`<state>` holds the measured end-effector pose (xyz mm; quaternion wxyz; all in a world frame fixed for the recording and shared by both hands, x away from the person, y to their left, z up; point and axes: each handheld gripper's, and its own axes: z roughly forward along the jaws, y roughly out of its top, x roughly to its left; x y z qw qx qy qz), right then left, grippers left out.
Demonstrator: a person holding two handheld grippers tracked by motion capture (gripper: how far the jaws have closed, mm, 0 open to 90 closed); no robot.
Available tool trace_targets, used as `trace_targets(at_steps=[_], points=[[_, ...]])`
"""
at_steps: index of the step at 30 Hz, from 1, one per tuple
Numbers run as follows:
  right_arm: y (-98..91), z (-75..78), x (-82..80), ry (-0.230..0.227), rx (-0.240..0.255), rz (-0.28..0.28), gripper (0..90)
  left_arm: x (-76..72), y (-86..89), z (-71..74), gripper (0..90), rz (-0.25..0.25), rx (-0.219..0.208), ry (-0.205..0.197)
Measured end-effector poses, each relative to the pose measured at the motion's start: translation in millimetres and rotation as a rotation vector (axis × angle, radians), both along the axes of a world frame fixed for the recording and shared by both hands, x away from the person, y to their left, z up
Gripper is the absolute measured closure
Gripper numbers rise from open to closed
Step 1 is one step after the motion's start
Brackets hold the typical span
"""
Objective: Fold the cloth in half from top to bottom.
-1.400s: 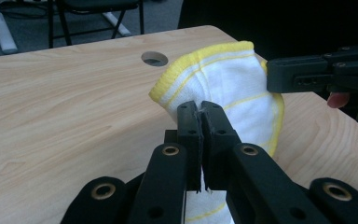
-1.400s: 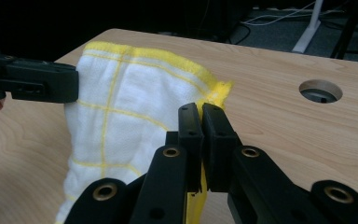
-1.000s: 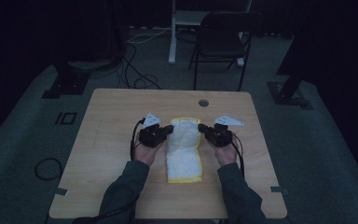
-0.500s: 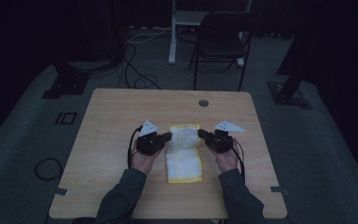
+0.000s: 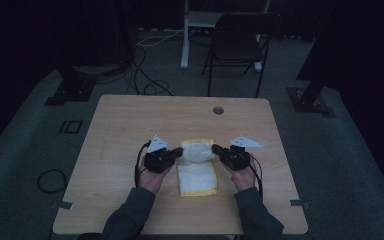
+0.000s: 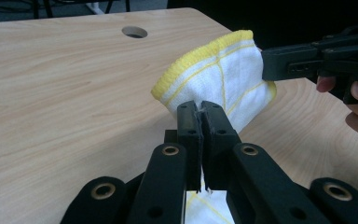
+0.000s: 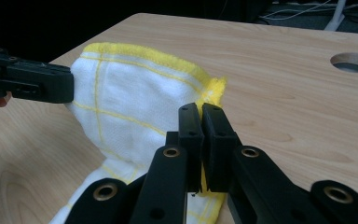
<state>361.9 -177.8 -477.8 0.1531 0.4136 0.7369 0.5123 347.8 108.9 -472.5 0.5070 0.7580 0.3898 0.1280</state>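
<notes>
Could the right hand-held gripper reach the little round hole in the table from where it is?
Probably yes. The wood between the right hand-held gripper and the hole lies bare, so nothing blocks the way. But its jaws are shut on the towel, so the towel would drag along unless it lets go first.

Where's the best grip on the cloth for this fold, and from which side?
Its two far corners, one claw from each side, level with the table. The cloth is flat and limp, so pinching the yellow hem lifts the edge evenly; left claw and right claw grip there now.

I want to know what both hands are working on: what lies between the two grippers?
The raised far end of the white, yellow-edged cloth spans between left gripper and right gripper, each pinching a corner, seen in the high view.
</notes>
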Motion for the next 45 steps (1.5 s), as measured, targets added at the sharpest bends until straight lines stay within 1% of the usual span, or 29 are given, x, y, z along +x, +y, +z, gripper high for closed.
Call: trace_targets(at_steps=[15,18,26,27,32,35,37,40,43,45], points=[[-1.5,-10.1,-14.3,0.016,-0.010,0.010,88.1,-12.8,1.1,-8.5,87.8,-0.009,-0.006,0.015],[-2.1,-12.3,-15.7,0.021,-0.006,0.011,88.1,-15.6,1.0,-10.1,87.8,-0.013,-0.002,0.018],[-1.4,-14.6,-18.3,0.026,-0.018,0.019,88.1,-21.0,2.2,-13.8,87.8,-0.021,0.001,0.023],[-1.2,-15.6,-19.2,0.026,-0.026,0.021,88.1,-22.3,2.2,-15.5,87.8,-0.020,0.000,0.027],[-0.6,-17.5,-21.3,0.032,-0.031,0.024,88.1,-25.6,2.2,-18.9,87.8,-0.023,0.002,0.034],[1.0,-21.0,-24.4,0.038,-0.045,0.025,88.1,-26.8,2.9,-23.1,87.7,-0.021,0.000,0.049],[1.0,-22.3,-25.1,0.037,-0.054,0.027,88.1,-27.1,3.1,-24.7,87.7,-0.020,0.001,0.053],[1.6,-25.2,-27.7,0.044,-0.057,0.029,88.1,-29.4,3.2,-28.9,87.6,-0.021,0.004,0.065],[1.9,-30.2,-31.3,0.053,-0.060,0.030,88.1,-31.9,3.5,-31.4,87.2,-0.028,0.009,0.072],[1.7,-32.7,-33.8,0.061,-0.061,0.029,88.1,-33.0,4.8,-31.6,85.8,-0.039,0.003,0.082]])
